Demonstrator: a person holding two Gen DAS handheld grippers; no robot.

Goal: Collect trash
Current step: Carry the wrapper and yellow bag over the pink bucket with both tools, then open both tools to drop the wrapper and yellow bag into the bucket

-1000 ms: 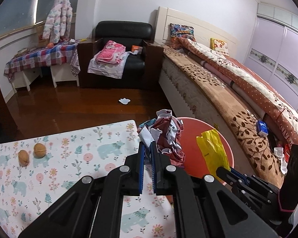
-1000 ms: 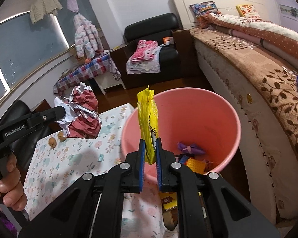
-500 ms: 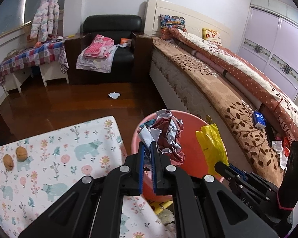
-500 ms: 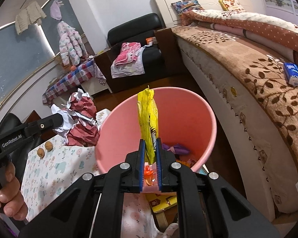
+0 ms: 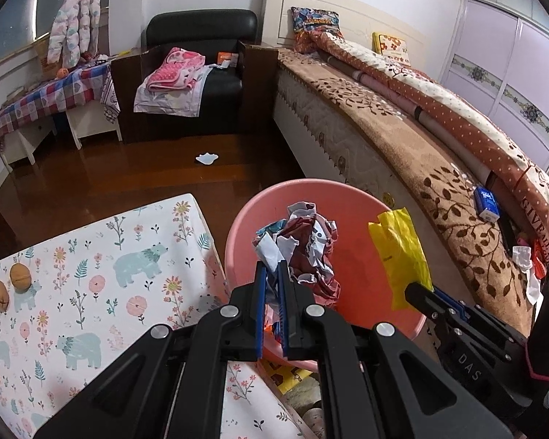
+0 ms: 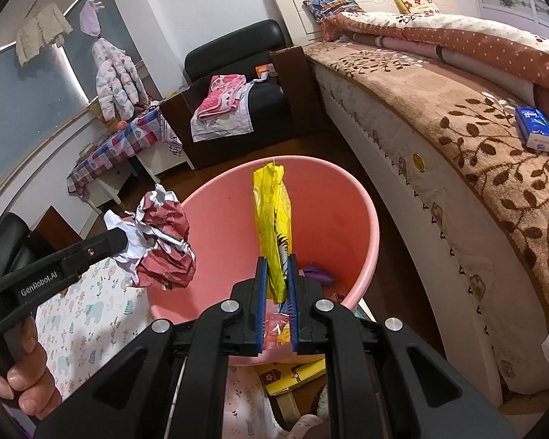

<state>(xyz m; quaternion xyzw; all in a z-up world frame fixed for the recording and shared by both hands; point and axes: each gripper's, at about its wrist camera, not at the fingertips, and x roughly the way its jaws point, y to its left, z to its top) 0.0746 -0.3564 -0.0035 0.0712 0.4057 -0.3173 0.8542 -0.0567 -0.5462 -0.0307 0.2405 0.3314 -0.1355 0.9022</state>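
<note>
My left gripper [image 5: 271, 269] is shut on a crumpled red and white paper ball [image 5: 303, 241] and holds it over the pink bin [image 5: 260, 201]. It also shows in the right wrist view [image 6: 122, 239] with the paper ball [image 6: 161, 241] above the bin's left rim [image 6: 201, 197]. My right gripper [image 6: 277, 261] is shut on a yellow plastic wrapper [image 6: 272, 212] held upright over the bin's opening. The wrapper also shows in the left wrist view [image 5: 400, 252]. Some purple and orange trash [image 6: 316, 272] lies in the bin.
A table with a floral bear cloth [image 5: 91, 274] is left of the bin, with two walnuts [image 5: 11, 283] on it. A bed [image 5: 402, 124] runs along the right. A white scrap [image 5: 206, 158] lies on the wooden floor. A black sofa [image 5: 201, 73] stands at the back.
Both grippers have moved right, away from the table, and now hold the paper ball and the yellow wrapper over the bin's opening. Both stay shut.
</note>
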